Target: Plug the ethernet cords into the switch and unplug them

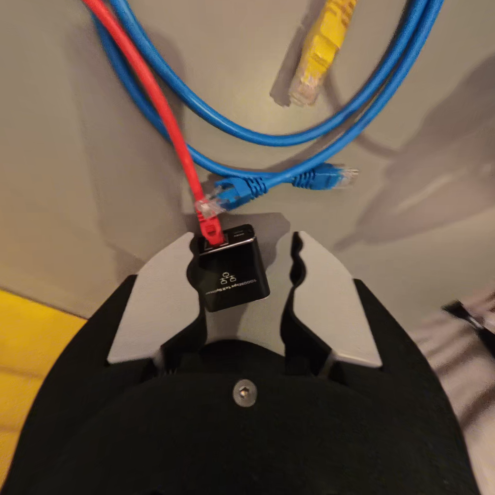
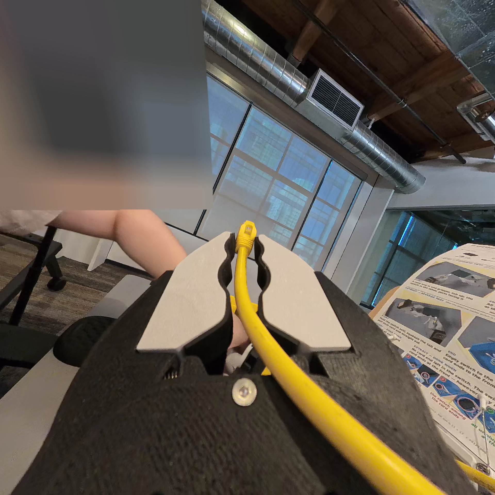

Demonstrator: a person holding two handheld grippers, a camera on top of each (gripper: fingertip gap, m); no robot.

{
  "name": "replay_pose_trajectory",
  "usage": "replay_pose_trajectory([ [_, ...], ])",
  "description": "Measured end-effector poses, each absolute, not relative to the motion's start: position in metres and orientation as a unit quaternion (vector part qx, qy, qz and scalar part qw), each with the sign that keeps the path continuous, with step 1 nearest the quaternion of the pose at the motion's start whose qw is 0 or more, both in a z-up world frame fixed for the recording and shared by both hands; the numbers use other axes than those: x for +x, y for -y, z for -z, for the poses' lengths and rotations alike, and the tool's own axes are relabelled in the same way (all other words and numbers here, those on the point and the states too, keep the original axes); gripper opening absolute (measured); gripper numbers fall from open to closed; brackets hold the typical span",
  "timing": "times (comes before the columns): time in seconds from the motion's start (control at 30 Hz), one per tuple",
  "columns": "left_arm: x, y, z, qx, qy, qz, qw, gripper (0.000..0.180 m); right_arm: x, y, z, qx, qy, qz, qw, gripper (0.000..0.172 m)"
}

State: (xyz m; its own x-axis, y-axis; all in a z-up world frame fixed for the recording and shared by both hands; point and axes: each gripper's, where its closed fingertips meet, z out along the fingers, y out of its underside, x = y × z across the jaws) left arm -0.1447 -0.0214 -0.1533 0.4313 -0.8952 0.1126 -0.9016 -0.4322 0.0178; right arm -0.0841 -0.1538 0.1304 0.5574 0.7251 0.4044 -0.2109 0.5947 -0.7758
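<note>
Switch [image 1: 233, 270] (red-corded) between spread hand-held gripper [image 1: 242, 238]

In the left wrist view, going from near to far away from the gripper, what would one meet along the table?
Left gripper → black switch, lying between the open fingers → red plug seated in its port → two loose blue plugs → blue cord loops → yellow plug.

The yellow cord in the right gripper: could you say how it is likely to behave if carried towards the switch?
The yellow cord would probably flop, as it arcs and droops behind the right gripper. Its booted plug looks stiff and slightly tilted, so it may need aligning.
</note>
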Motion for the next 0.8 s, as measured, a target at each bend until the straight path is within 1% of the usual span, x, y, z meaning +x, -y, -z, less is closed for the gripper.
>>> replay_pose_trajectory([
  [0.03,-0.147,0.027,0.154,0.845,0.528,-0.052,0.060,0.069,-0.085,0.154,-0.130,-0.347,0.373,-0.287,0.811,0.015],
  [0.07,-0.149,0.028,0.155,0.841,0.534,-0.059,0.063,0.067,-0.085,0.154,-0.129,-0.347,0.374,-0.287,0.811,0.015],
  [0.13,-0.150,0.023,0.151,0.829,0.553,-0.070,0.040,0.063,-0.085,0.155,-0.131,-0.343,0.374,-0.288,0.812,0.015],
  [0.2,-0.156,0.016,0.146,0.804,0.593,-0.052,0.004,0.074,-0.084,0.158,-0.133,-0.339,0.374,-0.291,0.813,0.015],
  [0.3,-0.161,0.016,0.133,0.723,0.689,-0.022,-0.042,0.076,-0.082,0.162,-0.136,-0.330,0.371,-0.299,0.815,0.015],
  [0.33,-0.162,0.012,0.127,0.687,0.724,0.000,-0.069,0.071,-0.082,0.163,-0.137,-0.327,0.370,-0.299,0.816,0.015],
  [0.4,-0.164,0.001,0.115,0.598,0.790,0.054,-0.124,0.071,-0.079,0.166,-0.139,-0.322,0.368,-0.296,0.820,0.015],
  [0.47,-0.167,0.003,0.108,0.532,0.831,0.067,-0.146,0.064,-0.076,0.168,-0.141,-0.320,0.366,-0.291,0.824,0.015],
  [0.5,-0.169,0.002,0.107,0.517,0.841,0.074,-0.146,0.065,-0.074,0.168,-0.141,-0.321,0.365,-0.287,0.825,0.016],
  [0.57,-0.172,0.000,0.105,0.496,0.852,0.075,-0.147,0.068,-0.070,0.167,-0.142,-0.323,0.361,-0.284,0.828,0.015],
  [0.67,-0.166,-0.005,0.093,0.451,0.871,0.059,-0.185,0.066,-0.066,0.168,-0.144,-0.319,0.355,-0.286,0.831,0.014],
  [0.73,-0.158,-0.002,0.083,0.426,0.878,0.024,-0.216,0.052,-0.065,0.161,-0.141,-0.340,0.352,-0.284,0.825,0.012],
  [0.8,-0.154,-0.002,0.077,0.443,0.867,-0.012,-0.228,0.063,-0.066,0.149,-0.133,-0.378,0.352,-0.278,0.810,0.010],
])
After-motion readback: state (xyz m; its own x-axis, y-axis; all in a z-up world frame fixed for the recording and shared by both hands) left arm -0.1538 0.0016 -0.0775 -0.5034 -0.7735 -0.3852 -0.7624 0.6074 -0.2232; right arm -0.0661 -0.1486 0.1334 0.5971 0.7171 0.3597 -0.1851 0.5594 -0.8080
